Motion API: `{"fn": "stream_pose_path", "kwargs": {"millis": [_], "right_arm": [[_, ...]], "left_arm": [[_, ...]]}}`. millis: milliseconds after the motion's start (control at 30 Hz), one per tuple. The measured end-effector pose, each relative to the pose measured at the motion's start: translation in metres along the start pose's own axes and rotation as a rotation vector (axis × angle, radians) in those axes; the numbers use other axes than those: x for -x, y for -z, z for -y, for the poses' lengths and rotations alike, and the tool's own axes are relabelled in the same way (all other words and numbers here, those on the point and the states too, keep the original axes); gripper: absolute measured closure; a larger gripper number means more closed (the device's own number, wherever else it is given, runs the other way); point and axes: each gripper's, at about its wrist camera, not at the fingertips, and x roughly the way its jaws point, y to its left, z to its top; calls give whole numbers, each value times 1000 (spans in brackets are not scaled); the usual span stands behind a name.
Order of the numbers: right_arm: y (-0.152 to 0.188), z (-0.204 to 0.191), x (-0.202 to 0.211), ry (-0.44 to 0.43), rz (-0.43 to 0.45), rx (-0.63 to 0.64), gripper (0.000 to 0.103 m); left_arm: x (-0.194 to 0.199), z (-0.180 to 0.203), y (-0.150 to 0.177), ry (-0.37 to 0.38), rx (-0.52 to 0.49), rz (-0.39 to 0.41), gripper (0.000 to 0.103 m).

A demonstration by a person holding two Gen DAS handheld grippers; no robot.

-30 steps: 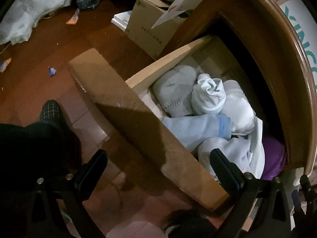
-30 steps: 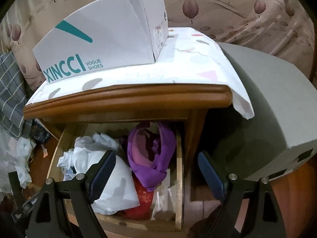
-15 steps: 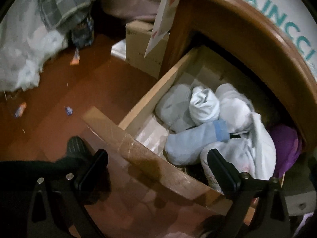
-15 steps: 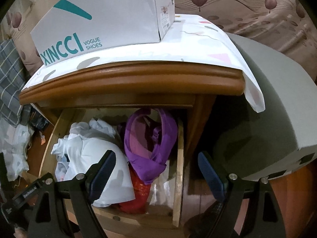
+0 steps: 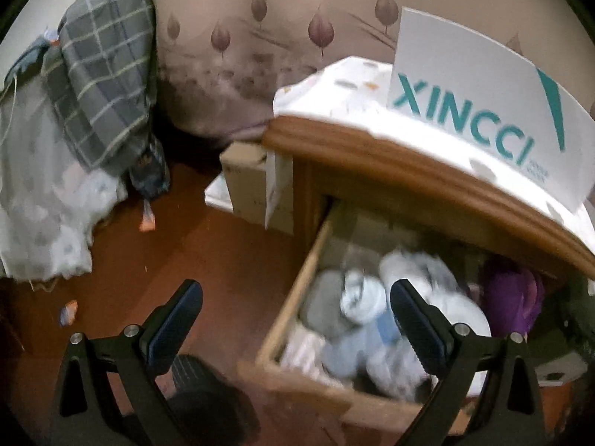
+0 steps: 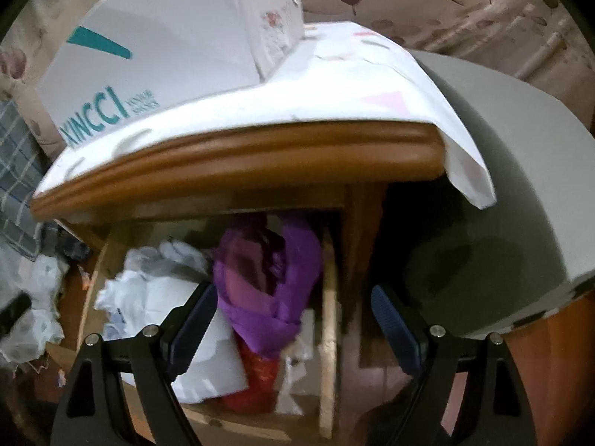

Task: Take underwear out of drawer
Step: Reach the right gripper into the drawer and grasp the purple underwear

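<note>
- Two grippers, and both are empty: your left gripper (image 5: 295,321) and your right gripper (image 6: 293,329) each have their jaws spread wide with nothing between them.
- Over the last second your left camera has tipped up and swung away from the drawer (image 5: 297,290). A second ago it looked straight down on the drawer front; now the drawer sits low and right in its view, with the floor (image 5: 208,256) filling the space between the jaws.
- That swing is fast enough to blur the left view, so I cannot tell the folded items apart there beyond a pale blue and white heap (image 5: 375,319) inside the drawer.
- Your right gripper has closed in on the drawer, whose contents now loom larger below the nightstand top (image 6: 238,163).
- The drawer stands pulled out, so the opening step looks finished and the pick has not begun.
- The purple underwear (image 6: 267,286) lies at the drawer's right side, against its right wall, draped over something red (image 6: 256,379), with white cloth (image 6: 156,290) to the drawer's left half.
- In the right view the purple piece sits just ahead of the jaws and between their lines, so I judge your right gripper is the one set up for the grasp.
- The shoe box (image 6: 163,55) on the nightstand overhangs nothing; reaching under the top edge is the tight part.
</note>
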Motion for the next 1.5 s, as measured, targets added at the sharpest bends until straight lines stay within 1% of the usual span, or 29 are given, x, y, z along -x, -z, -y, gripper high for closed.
{"fn": "stream_pose_path", "kwargs": {"millis": [67, 100, 200, 267, 300, 333, 400, 467, 533, 667, 733, 833, 1000, 1133, 1200, 1300, 1333, 1400, 1467, 1500], "right_arm": [[1, -10, -2, -27, 6, 27, 16], [2, -16, -3, -22, 8, 45, 16], [3, -38, -15, 48, 1, 151, 16], [3, -46, -24, 64, -15, 196, 16], [3, -50, -31, 76, -43, 216, 16], [3, -52, -38, 91, -72, 228, 16], [2, -55, -49, 112, -99, 247, 16], [2, -62, -62, 144, -139, 311, 16], [2, -71, -73, 186, -150, 392, 16], [0, -78, -94, 255, -165, 511, 16], [-3, -77, -101, 266, -170, 524, 16], [-5, -78, -113, 240, -172, 530, 16], [-9, -86, -120, 235, -160, 578, 16], [-4, -92, -125, 253, -161, 616, 16], [0, -98, -128, 262, -157, 658, 21], [6, -108, -133, 281, -135, 735, 23], [7, -112, -135, 281, -127, 759, 26], [10, -114, -136, 288, -116, 779, 27], [14, -117, -137, 292, -111, 792, 36], [15, -117, -138, 292, -116, 790, 43]], "left_arm": [[-7, 1, -9, 6, -13, 8, 2], [-10, 0, -10, 6, -14, 6, 2], [-24, -6, -6, 21, -6, -22, 2], [-39, -11, -1, 22, 8, -88, 2], [-43, -13, -1, 42, 24, -117, 2], [-45, -15, 0, 55, 34, -128, 2], [-44, -16, -1, 49, 46, -127, 2], [-41, -17, -3, 59, 48, -114, 2], [-40, -14, -4, 64, 30, -110, 2], [-48, -10, -2, 86, 22, -155, 2], [-51, -8, -1, 91, 27, -174, 2], [-56, -11, 0, 92, 43, -195, 2], [-64, -16, 1, 85, 66, -224, 2], [-69, -17, 3, 85, 75, -243, 2], [-69, -15, 4, 88, 69, -244, 2], [-69, -14, 4, 86, 59, -244, 2], [-70, -14, 5, 85, 60, -247, 2], [-71, -14, 6, 85, 62, -253, 2], [-73, -14, 6, 83, 60, -259, 2], [-74, -14, 6, 79, 60, -262, 2]]}}
